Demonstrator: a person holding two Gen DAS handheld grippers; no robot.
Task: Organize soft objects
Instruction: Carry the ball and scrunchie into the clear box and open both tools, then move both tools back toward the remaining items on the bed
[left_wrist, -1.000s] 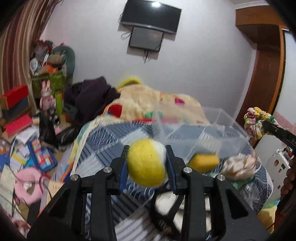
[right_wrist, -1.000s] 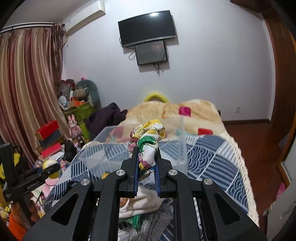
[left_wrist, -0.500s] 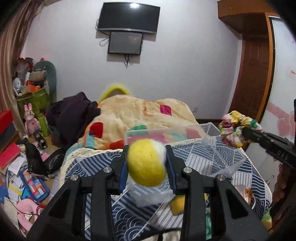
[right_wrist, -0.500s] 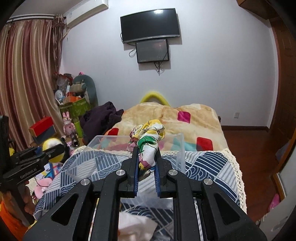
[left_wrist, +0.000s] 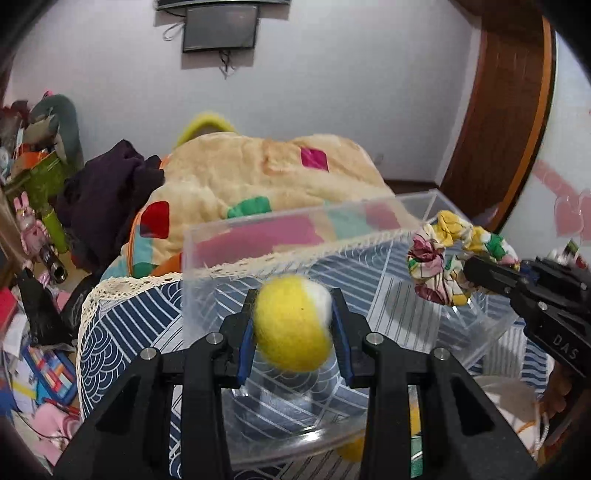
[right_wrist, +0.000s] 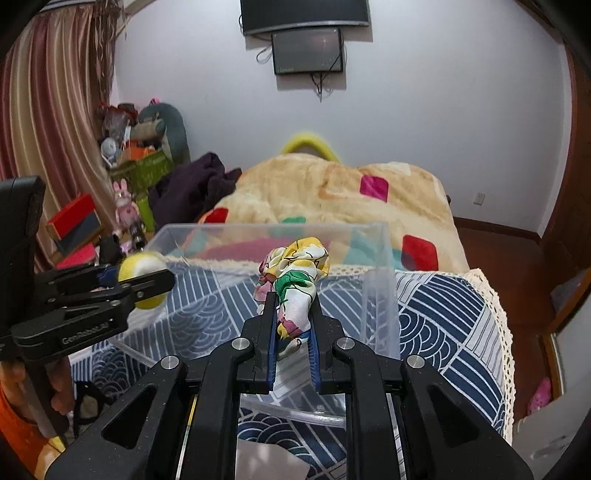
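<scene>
My left gripper (left_wrist: 293, 323) is shut on a yellow and white felt ball (left_wrist: 291, 321), held over the near left part of a clear plastic box (left_wrist: 295, 236) on the bed. The ball also shows in the right wrist view (right_wrist: 142, 275). My right gripper (right_wrist: 293, 314) is shut on a floral fabric scrunchie (right_wrist: 295, 277), held over the box's middle (right_wrist: 376, 258). The scrunchie (left_wrist: 447, 262) and right gripper (left_wrist: 480, 275) show at the right of the left wrist view. The box looks empty inside.
A blue and white patterned bedspread (right_wrist: 443, 314) lies under the box, a beige blanket (left_wrist: 258, 173) beyond it. Another yellow ball (left_wrist: 351, 448) and white cloth (right_wrist: 269, 461) lie near the box's front. Toys and boxes (left_wrist: 33, 229) clutter the floor at left.
Both grippers have moved forward and down over the clear box, each still holding its object. The box now fills the near view.
</scene>
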